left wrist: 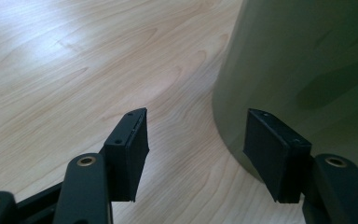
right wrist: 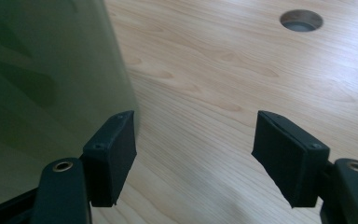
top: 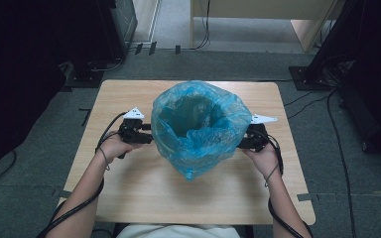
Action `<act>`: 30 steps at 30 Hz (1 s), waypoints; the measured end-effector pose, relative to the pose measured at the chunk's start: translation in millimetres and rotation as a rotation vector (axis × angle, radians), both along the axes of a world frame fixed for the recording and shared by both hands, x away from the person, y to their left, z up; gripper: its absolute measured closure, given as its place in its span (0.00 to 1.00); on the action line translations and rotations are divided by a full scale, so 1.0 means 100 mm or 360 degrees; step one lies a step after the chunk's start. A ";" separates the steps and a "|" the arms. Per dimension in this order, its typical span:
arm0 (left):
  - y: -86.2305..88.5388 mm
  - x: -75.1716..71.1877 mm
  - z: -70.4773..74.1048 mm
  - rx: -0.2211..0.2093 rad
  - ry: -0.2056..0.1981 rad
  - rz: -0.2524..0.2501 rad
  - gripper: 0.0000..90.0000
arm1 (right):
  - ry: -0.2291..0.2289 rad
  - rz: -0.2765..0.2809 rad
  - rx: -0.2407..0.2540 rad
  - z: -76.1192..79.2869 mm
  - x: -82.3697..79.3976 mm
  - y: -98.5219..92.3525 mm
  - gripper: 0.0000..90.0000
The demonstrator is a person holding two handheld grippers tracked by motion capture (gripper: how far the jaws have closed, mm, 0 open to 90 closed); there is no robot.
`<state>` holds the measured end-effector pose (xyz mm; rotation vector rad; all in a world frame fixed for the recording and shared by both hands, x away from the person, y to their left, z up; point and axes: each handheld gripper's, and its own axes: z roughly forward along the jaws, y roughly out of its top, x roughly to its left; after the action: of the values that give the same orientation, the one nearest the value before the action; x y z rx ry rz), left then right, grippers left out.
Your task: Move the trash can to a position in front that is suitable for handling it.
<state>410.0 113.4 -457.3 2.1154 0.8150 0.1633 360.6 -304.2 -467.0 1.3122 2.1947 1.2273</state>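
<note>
- The bin (top: 198, 148) stands mid-surface, its body almost wholly hidden from above by the crinkled blue plastic liner (top: 198, 124) draped over its rim; the bin's base cannot be made out.
- In the gripper views the bin's wall shows as a smooth, dull olive-green curve, cut off at the frame edges.
- The left gripper (top: 146, 134) sits at the bin's left flank; its jaws are spread with nothing between them, one black pad (left wrist: 272, 156) just beside the bin wall; whether it touches I cannot tell.
- The right gripper (top: 245, 141) sits at the bin's right flank, partly covered by the liner; its jaws also stand apart and empty.
- The surface (top: 129, 183) is pale wood-grain laminate, with a round cable hole (right wrist: 301, 20) beyond the bin.
</note>
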 end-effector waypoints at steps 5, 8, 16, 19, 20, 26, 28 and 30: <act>-0.02 -0.02 0.02 -0.0019 0.0010 -0.0019 0.44 | -0.0023 0.0050 0.0015 0.05 -0.03 0.14 0.31; -0.02 -0.04 0.03 -0.0008 0.0005 -0.0030 0.42 | -0.0032 0.0050 -0.0032 0.06 -0.04 0.20 0.33; 0.06 -0.04 0.04 -0.0006 0.0027 0.0000 0.41 | 0.0000 0.0027 -0.0032 0.06 -0.04 0.34 0.33; 0.10 -0.04 0.05 -0.0008 0.0034 0.0019 0.42 | 0.0011 0.0026 -0.0001 0.05 -0.02 0.37 0.33; 0.12 -0.03 0.05 -0.0016 0.0039 0.0026 0.42 | 0.0017 0.0024 0.0002 0.04 -0.01 0.39 0.33; 0.19 -0.03 0.06 -0.0024 0.0063 0.0031 0.40 | 0.0016 0.0033 0.0002 0.04 0.00 0.47 0.33; 0.21 -0.03 0.06 -0.0023 0.0067 0.0038 0.40 | 0.0019 0.0029 0.0004 0.04 0.01 0.49 0.33; 0.23 -0.03 0.06 -0.0021 0.0069 0.0040 0.39 | 0.0018 0.0033 0.0009 0.03 0.02 0.51 0.33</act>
<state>407.4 136.8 -451.6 2.1034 0.8663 0.1256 362.4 -252.8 -463.7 1.3051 2.2196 1.2371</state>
